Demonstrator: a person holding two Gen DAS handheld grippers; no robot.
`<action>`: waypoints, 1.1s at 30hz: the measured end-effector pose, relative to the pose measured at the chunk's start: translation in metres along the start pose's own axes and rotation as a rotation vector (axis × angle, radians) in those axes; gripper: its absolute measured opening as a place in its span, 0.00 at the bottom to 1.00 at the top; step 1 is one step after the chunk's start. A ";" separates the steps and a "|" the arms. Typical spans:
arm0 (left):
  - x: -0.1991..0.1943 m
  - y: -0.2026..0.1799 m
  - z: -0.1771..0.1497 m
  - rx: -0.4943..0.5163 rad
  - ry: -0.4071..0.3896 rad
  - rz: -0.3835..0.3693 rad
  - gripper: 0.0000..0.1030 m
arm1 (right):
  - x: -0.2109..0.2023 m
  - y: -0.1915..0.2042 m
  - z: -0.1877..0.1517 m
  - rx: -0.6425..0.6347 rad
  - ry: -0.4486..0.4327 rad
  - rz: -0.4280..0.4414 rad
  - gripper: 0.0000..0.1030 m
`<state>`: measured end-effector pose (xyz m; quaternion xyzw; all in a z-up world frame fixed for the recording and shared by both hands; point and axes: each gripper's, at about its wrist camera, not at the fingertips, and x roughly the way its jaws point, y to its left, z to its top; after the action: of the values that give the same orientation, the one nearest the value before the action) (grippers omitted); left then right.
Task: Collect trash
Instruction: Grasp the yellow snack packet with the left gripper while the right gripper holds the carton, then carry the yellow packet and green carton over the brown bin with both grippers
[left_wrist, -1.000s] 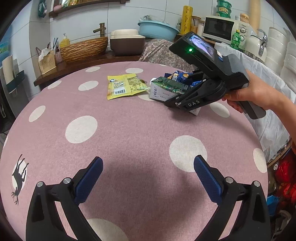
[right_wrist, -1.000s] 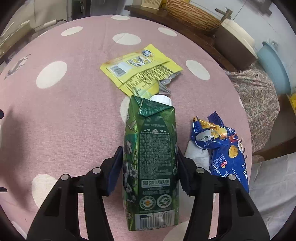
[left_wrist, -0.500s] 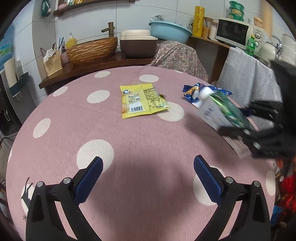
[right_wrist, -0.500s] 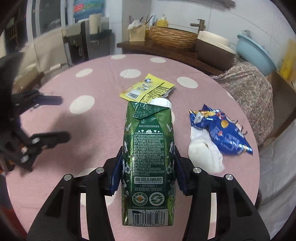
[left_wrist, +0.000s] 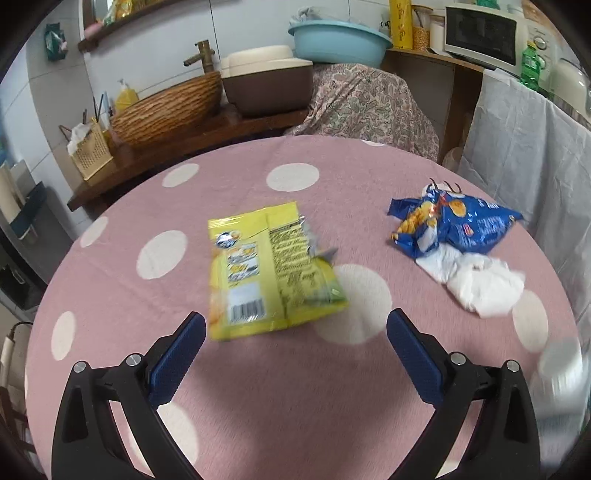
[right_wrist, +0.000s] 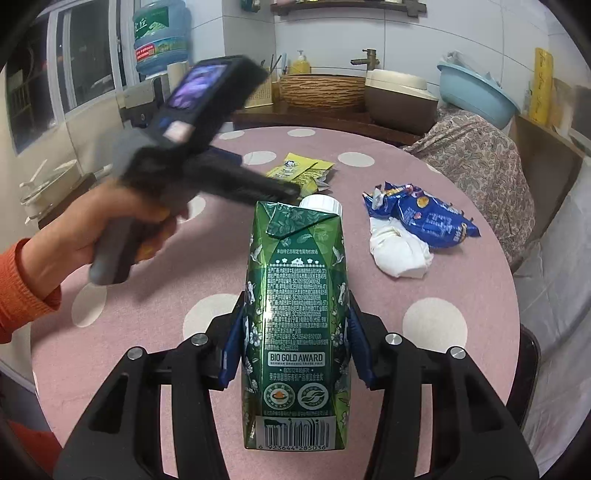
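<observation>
Since a second ago the left gripper (left_wrist: 293, 343) has swung across the round table with its pink polka-dot cloth (left_wrist: 110, 295) and now hangs over the flat yellow foil snack packet (left_wrist: 273, 273), jaws wide apart and empty. That packet lies near the middle of the table, limp and featherlight; it looks slick, so pinching a raised edge or the crinkled torn corner should serve better than pressing on its flat face. Further right, toward the table's right edge, the crumpled blue crisp bag (left_wrist: 454, 225) rests partly on a wad of white tissue (left_wrist: 484, 284), both soft and easily crushed. In the right wrist view, the right gripper (right_wrist: 295, 347) is lifted clear with its pads clamped on the sides of the green gable-top drink carton (right_wrist: 295, 314), white cap pointing away. Its stiff card walls appear undented, so the grip suits it.
</observation>
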<state>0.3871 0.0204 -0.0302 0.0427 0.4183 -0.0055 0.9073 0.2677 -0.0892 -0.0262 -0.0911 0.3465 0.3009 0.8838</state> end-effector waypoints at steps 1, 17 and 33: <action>0.009 -0.003 0.005 0.002 0.018 0.005 0.95 | -0.001 -0.001 -0.002 0.010 -0.002 0.001 0.48; 0.056 0.002 0.022 -0.102 0.123 0.002 0.56 | -0.026 0.008 -0.020 0.058 -0.057 0.015 0.48; 0.041 0.004 0.008 -0.085 0.069 -0.002 0.18 | -0.028 0.005 -0.030 0.096 -0.084 -0.005 0.48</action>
<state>0.4194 0.0245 -0.0560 0.0040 0.4493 0.0127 0.8933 0.2317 -0.1095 -0.0300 -0.0367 0.3229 0.2851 0.9017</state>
